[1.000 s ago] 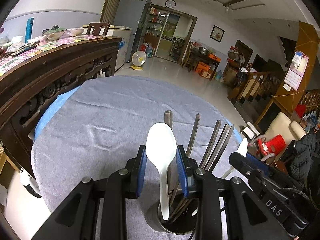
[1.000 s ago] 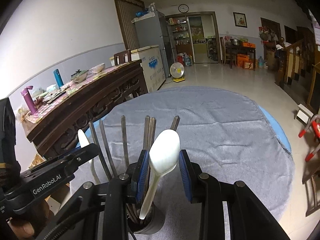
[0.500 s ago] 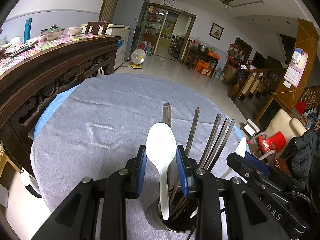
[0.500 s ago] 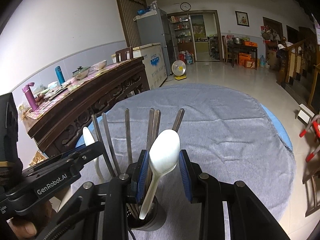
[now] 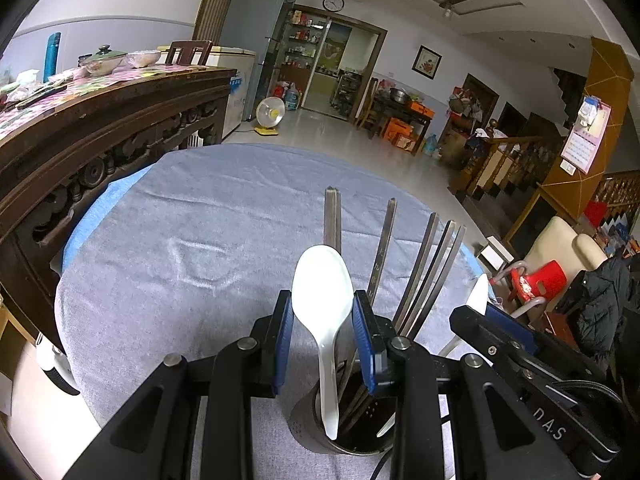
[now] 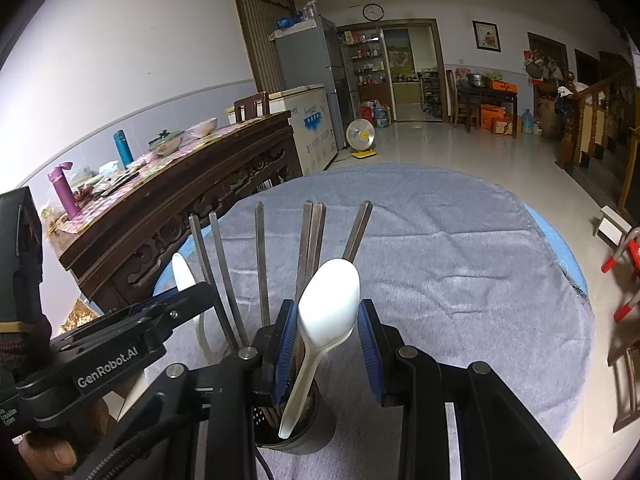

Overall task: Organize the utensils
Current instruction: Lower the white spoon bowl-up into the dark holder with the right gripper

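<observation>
A metal utensil cup [image 5: 320,432] stands on the grey cloth, holding several metal chopsticks [image 5: 420,264]. My left gripper [image 5: 322,312] is shut on the bowl of a white spoon [image 5: 322,292], whose handle tip hangs just inside the cup. My right gripper [image 6: 328,316] is shut on a second white spoon [image 6: 330,300], whose handle tip also reaches into the cup [image 6: 304,432] beside the chopsticks [image 6: 260,264]. The two grippers sit side by side over the cup; the right one [image 5: 472,308] shows at the right of the left wrist view.
The round table wears a grey cloth [image 5: 192,240] over blue. A dark carved sideboard [image 5: 100,128] with bottles and dishes stands close on the left. A red stool [image 5: 540,280] and a cream chair [image 5: 560,248] stand off the table's right edge.
Both grippers and their spoons have risen slightly and tilted; the chopsticks appear a little higher in the views. The holds are unchanged.
</observation>
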Demonstrator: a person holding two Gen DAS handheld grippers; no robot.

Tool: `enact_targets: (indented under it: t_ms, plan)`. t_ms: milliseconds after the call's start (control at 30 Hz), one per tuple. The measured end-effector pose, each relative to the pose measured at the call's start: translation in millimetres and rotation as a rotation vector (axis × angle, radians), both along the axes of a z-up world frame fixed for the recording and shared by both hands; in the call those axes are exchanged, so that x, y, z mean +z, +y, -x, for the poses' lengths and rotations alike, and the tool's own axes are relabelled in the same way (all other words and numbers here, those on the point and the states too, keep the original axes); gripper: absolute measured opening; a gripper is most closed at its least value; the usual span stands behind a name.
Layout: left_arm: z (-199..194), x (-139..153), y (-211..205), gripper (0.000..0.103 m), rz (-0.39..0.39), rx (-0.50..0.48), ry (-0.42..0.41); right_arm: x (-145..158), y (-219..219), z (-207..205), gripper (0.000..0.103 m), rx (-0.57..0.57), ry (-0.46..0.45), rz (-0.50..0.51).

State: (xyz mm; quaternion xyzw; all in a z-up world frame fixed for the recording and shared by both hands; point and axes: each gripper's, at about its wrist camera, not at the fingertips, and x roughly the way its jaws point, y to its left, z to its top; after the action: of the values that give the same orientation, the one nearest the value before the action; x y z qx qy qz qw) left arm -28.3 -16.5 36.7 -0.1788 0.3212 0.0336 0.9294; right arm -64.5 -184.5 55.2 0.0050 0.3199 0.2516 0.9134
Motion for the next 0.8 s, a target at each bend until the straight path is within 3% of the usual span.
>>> enact_targets:
  t_ms: [800]
  plan:
    - [5.9,-13.2,-6.2,0.031,-0.004,-0.019,0.027,-16.8,2.4,9.0,0.034,0.028,0.025,0.011]
